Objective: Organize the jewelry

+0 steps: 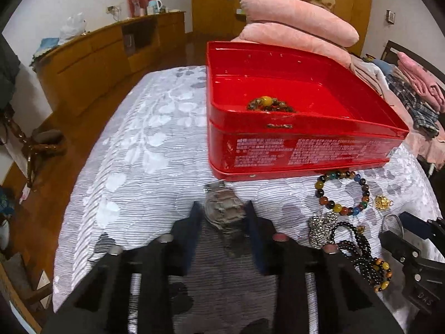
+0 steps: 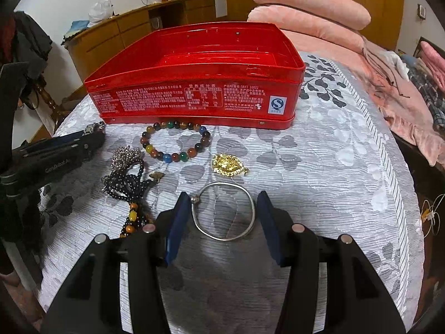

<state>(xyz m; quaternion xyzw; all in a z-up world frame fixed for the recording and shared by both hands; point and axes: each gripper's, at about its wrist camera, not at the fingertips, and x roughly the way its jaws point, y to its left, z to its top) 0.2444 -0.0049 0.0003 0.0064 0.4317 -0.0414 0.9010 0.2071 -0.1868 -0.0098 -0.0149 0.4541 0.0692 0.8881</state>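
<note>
Your left gripper [image 1: 224, 211] brackets the watch [image 1: 224, 208] on the bedspread [image 1: 139, 153], its fingers narrowly apart and seemingly not yet clamping. Squeeze squarely across the case so it doesn't twist out. Your right gripper [image 2: 222, 217] spreads wide around the bangle [image 2: 224, 211]; centre it, then pinch 1 side of the rim. The tin [image 1: 306, 144] holds 1 bead bracelet [image 1: 271, 104]; other pieces lie outside.

Warm indoor light, soft shadows, sharp focus, fisheye-bent dark corners
</note>
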